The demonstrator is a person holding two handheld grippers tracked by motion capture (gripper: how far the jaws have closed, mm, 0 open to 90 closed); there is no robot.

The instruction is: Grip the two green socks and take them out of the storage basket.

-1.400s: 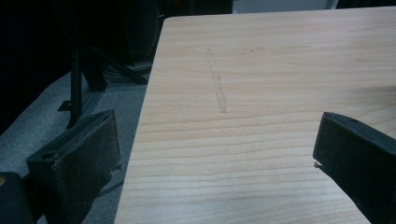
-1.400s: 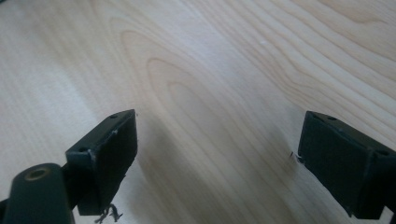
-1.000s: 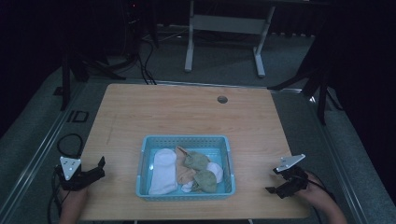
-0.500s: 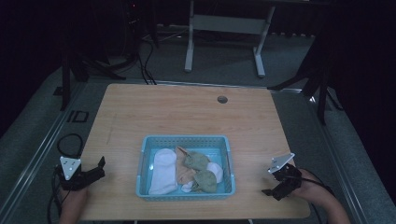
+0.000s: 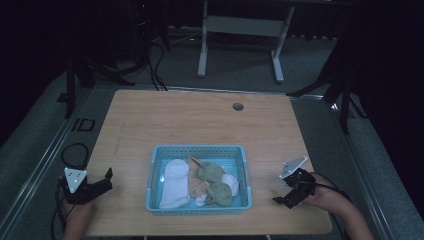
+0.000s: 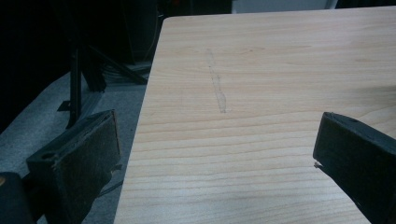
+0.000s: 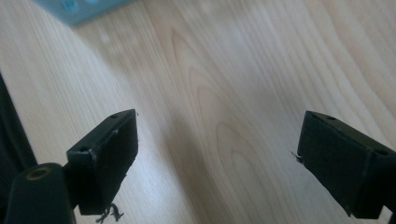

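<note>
Socks [image 5: 200, 182] in the blue basket [image 5: 155, 175] are judged soft, light, best pinched mid-fold; jaws of left gripper [image 5: 102, 181] and right gripper [image 5: 284, 196] are held wide, empty.

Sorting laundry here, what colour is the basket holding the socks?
Light blue basket, clearest in the high view.

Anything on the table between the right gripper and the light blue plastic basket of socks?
Nothing: in the high view only bare wooden tabletop separates the right gripper from the light blue plastic basket. The right gripper view shows the same bare wood.
</note>
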